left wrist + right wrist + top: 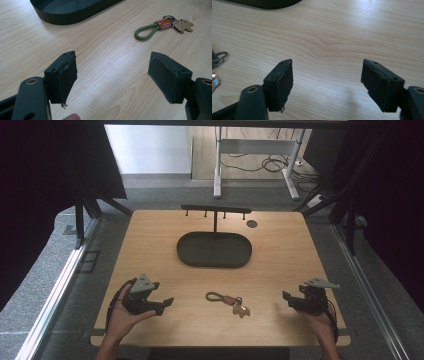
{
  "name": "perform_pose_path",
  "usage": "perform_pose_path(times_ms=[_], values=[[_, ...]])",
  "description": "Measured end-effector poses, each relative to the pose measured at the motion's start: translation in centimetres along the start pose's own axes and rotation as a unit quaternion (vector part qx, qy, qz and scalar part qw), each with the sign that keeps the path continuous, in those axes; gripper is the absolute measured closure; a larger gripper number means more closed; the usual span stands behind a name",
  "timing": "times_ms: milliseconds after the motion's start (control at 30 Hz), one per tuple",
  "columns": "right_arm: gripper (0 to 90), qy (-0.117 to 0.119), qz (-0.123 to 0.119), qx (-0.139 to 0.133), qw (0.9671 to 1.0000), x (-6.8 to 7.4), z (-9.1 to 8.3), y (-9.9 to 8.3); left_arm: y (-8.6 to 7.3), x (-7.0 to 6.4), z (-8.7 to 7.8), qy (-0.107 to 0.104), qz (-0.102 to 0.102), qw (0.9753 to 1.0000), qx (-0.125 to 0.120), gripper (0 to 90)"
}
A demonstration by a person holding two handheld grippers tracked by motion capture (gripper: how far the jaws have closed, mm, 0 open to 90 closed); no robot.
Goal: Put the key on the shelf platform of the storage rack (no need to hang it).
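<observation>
Jaws of both our grippers stand wide apart with nothing between them. We hold the left gripper (167, 303) low over the near left part of the bench (280, 255), and its jaws point toward the middle; in the left gripper view its gap (112, 75) frames bare wood, with a fingertip (72, 117) at the bottom edge. We hold the right gripper (286, 297) over the near right part, jaws pointing inward as well; in the right gripper view its gap (327, 80) also spans bare wood.

Between the two, near the front edge, lies our keychain (229, 300): a green cord loop (146, 31), an orange tag (165, 23), metal rings and a small tan charm (184, 25), all flat on the wood. It sits well apart from either gripper, a little closer to the right one. In the right gripper view its rings (218, 57) peek in at the left edge.

Beyond the keychain, at the middle of the bench, rests a dark oval tray (214, 262), and behind it a black hook stand (215, 211) rises with small pegs hanging from its crossbar
</observation>
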State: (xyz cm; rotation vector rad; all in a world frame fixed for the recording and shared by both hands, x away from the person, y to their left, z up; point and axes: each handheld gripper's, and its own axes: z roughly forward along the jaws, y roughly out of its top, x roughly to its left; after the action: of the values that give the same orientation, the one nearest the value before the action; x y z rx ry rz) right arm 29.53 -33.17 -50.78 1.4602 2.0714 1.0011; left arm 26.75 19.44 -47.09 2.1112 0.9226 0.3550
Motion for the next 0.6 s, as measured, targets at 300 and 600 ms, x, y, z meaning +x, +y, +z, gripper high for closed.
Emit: perform_pose_path(times_ms=[300,600], values=[[30.8,0.021,-0.021,0.004,0.9996,0.30,-0.09,0.48,-0.01,-0.23,0.46,0.001,-0.002,1.0000,0.009,23.6],[33.5,0.027,-0.019,0.008,0.9994,0.22,-0.70,0.52,-0.21,0.21,0.37,-0.003,-0.005,1.0000,0.003,23.6]])
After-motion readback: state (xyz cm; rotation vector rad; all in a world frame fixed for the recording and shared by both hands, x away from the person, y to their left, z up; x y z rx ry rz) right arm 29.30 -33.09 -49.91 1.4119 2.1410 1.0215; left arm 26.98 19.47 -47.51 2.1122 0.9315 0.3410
